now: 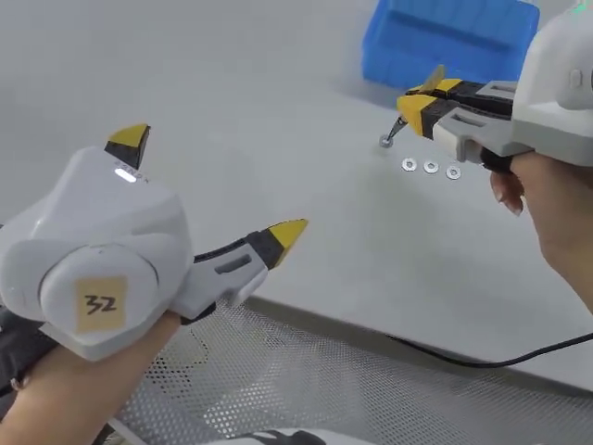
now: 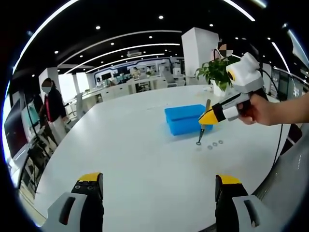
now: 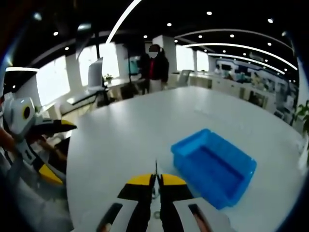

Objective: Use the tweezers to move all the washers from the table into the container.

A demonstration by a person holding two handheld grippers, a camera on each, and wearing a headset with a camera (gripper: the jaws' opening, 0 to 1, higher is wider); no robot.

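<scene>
Since the washers [image 1: 431, 167] are tiny flat metal rings, they'll be light, hard and slick. With them lying flush on the smooth white table [image 1: 232, 83], there's not much edge to grab. Best bet is probably to pinch across the rim with one tine through the hole, or tip one up on edge first. Squeeze too hard and it'll likely ping away.

The right gripper [image 1: 412, 102] has its jaws clamped on the tweezers [image 1: 394, 130], thin springy metal ones that poke out past the yellow jaw tips and angle down. Right at the tweezers' point sits one washer [image 1: 385, 141]. It's too small to tell whether it's actually pinched or just lying there. Three more lie in a short row just beside the point, toward the hand holding that gripper.

The container [image 1: 454, 42], a blue plastic bin with an open top and straight walls, is close behind the tweezers, so it should be a short carry. The left gripper [image 1: 208, 185] hangs well off to the tweezers' left, jaws spread wide, holding nothing.
</scene>
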